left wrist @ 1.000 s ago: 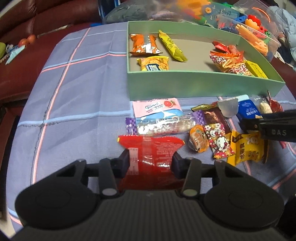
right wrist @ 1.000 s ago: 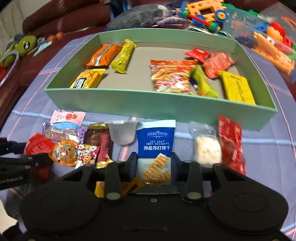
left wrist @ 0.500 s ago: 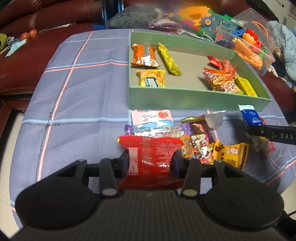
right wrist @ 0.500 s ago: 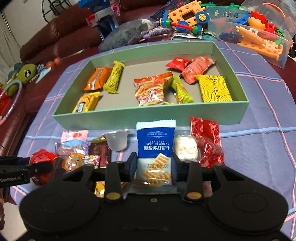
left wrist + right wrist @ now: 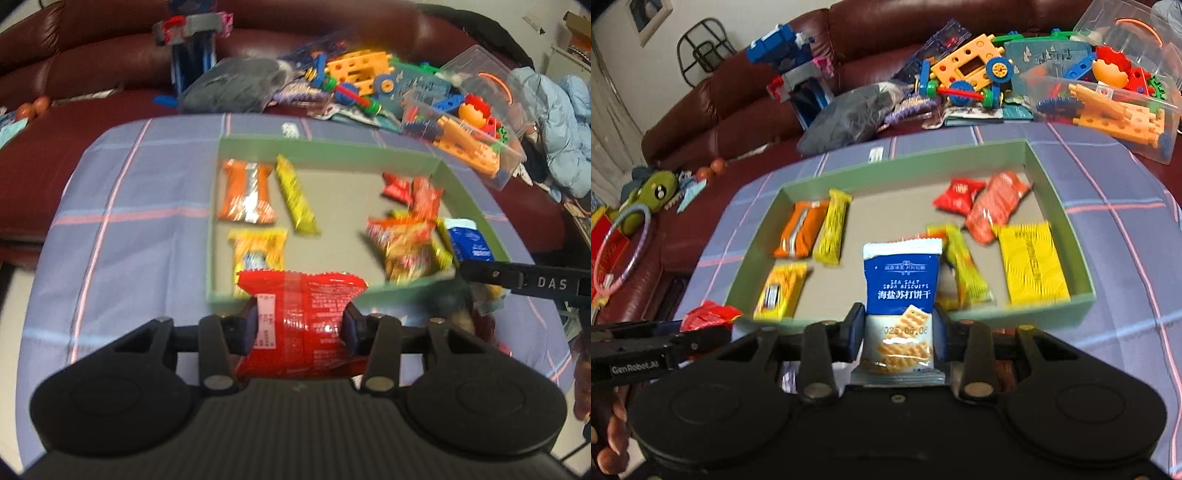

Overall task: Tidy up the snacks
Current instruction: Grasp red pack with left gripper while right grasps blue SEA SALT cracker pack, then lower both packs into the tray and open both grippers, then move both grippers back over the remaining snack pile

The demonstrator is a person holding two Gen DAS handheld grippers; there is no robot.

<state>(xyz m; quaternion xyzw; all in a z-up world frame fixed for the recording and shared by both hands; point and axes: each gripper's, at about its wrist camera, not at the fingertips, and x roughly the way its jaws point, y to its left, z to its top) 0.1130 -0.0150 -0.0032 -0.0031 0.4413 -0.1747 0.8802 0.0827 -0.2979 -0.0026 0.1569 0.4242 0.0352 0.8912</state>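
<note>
Your left hand-held gripper (image 5: 298, 328) is clamped on the red packet (image 5: 301, 317), held above the near wall of the green box (image 5: 402, 291). Your right hand-held gripper (image 5: 897, 334) pinches the blue biscuit pack (image 5: 900, 291) over the box's near edge.

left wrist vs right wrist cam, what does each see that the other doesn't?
Left wrist only: the left gripper shut on the red packet, seen close up.

Right wrist only: the right gripper shut on the blue sea salt biscuit pack; the green plush toy and the hoop on the sofa.

Both: the green tray with the orange packet and other snacks, and the toy bin behind.
</note>
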